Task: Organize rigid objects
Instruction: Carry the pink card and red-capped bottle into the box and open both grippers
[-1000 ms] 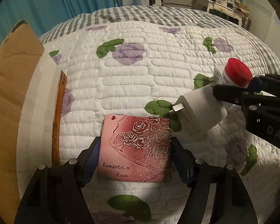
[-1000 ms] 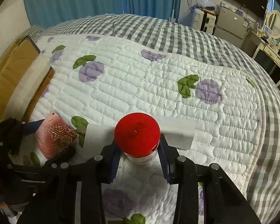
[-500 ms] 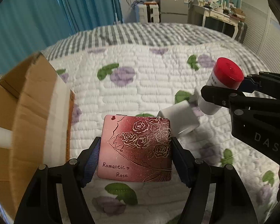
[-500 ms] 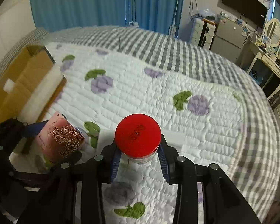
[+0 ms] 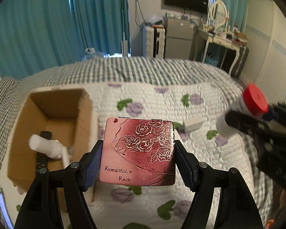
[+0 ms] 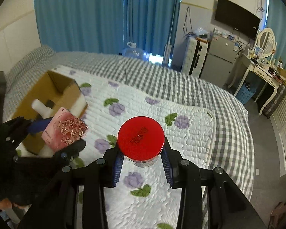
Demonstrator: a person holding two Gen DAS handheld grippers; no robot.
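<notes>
Holding a flat pink tin (image 5: 138, 151) between its two blue-padded fingers, the left tool (image 5: 137, 164) is closed on the tin's left and right edges. The tin sits square between the pads, face toward the camera, above the quilted bed (image 5: 162, 103) and just right of the open cardboard box (image 5: 53, 103). In the right wrist view the same tin (image 6: 64, 128) appears tilted, overlapping the box's near corner.

Tin: rounded-corner square, deep rose fading to pink, gold outline roses, a small heart at upper left, script reading "Romantic Rose".

Right tool (image 6: 141, 159): closed on a jar with a red lid (image 6: 141, 134), pads pressed on the jar body below the lid. Lid round, flat, with embossed lettering too small to read; body clear or white, mostly hidden under the lid. From the left wrist view the jar (image 5: 244, 110) is tilted, blurred, at far right, off the bed surface.

Box contents: a white bottle-shaped object (image 5: 44, 147) lying across a black remote control (image 5: 42, 156).

A small white block (image 5: 193, 124) lies on the quilt between the two tools, touching neither.
</notes>
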